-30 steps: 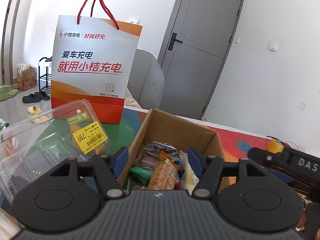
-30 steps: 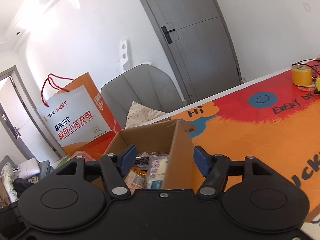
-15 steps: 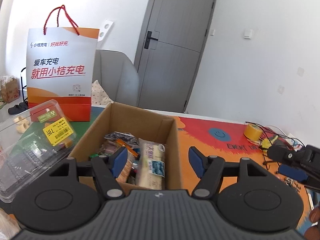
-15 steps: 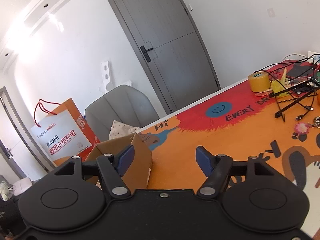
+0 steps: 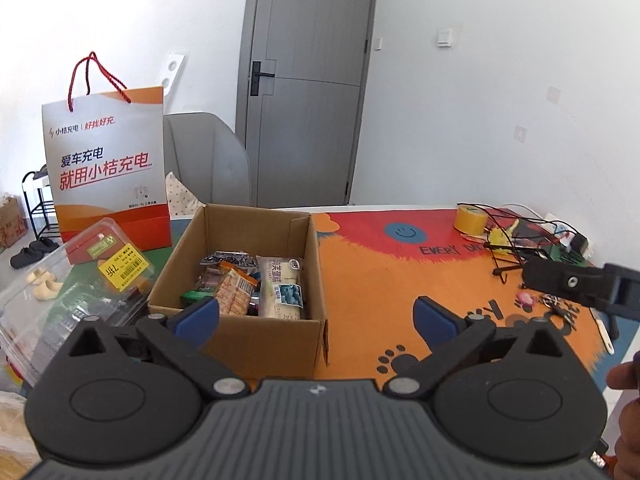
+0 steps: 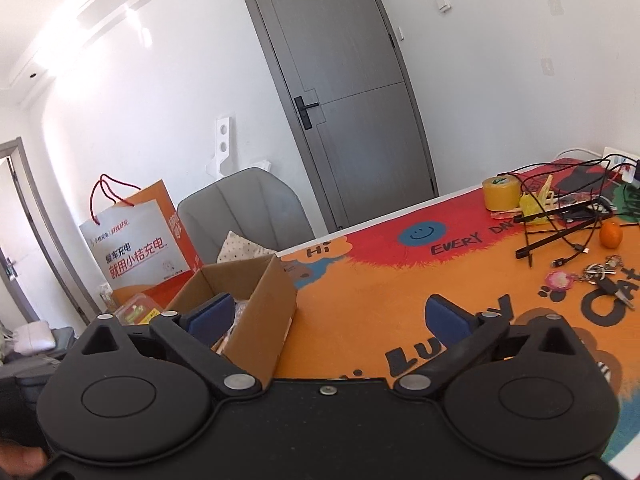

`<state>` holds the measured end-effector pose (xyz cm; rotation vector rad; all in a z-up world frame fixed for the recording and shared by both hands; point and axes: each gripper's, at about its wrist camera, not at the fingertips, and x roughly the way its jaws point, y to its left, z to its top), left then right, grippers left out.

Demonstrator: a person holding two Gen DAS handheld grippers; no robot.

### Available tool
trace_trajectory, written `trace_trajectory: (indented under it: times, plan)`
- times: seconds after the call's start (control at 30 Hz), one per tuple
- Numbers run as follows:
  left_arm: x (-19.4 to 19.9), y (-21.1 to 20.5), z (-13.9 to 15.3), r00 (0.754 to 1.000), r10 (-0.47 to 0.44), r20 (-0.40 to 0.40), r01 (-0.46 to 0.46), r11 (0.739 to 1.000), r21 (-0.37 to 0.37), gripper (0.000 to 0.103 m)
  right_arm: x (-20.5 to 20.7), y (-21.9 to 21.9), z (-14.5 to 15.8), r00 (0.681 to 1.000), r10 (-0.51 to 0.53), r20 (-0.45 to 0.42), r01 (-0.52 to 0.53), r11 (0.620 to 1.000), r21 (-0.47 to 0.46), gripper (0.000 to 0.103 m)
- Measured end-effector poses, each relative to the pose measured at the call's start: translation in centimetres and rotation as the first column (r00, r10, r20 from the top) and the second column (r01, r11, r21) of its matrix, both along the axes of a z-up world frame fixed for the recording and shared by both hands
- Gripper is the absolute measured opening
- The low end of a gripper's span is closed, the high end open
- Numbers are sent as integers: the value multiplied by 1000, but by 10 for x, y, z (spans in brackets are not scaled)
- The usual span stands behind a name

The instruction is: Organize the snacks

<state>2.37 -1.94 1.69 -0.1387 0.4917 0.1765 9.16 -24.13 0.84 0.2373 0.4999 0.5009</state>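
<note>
An open cardboard box point(image 5: 256, 336) stands on the orange mat and holds several snack packets, among them a white blueberry-print packet point(image 5: 282, 288) and an orange packet point(image 5: 236, 298). My left gripper point(image 5: 316, 316) is open and empty, above the box's near right corner. My right gripper point(image 6: 328, 318) is open and empty, to the right of the box point(image 6: 260, 304), over the mat. The right gripper's side also shows at the right of the left wrist view point(image 5: 576, 286).
A clear plastic clamshell with a yellow price label point(image 5: 80, 292) lies left of the box. An orange-and-white paper bag point(image 5: 108, 176) stands behind it. A tape roll point(image 6: 500, 192), cables, a black stand point(image 6: 556, 236), a small orange point(image 6: 611, 234) and keys point(image 6: 600, 276) lie at the mat's right side.
Both grippers have drawn back and swung right, away from the box. Their jaws stand wider apart. More of the mat and the clutter on the right is in view.
</note>
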Motion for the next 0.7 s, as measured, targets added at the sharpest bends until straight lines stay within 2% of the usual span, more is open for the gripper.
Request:
trace_trajectory:
  times: [0.27,0.7]
  plan:
    - [-19,-7,11,999,-30,-30,31,999,37,103,-21,-9,5,1000,16,4,-16,999,-36,103]
    - [-26,-2,17,998,-36,-53,38,999,32,103,-30,-20,13,1000,15,1,-15,999,-48,103]
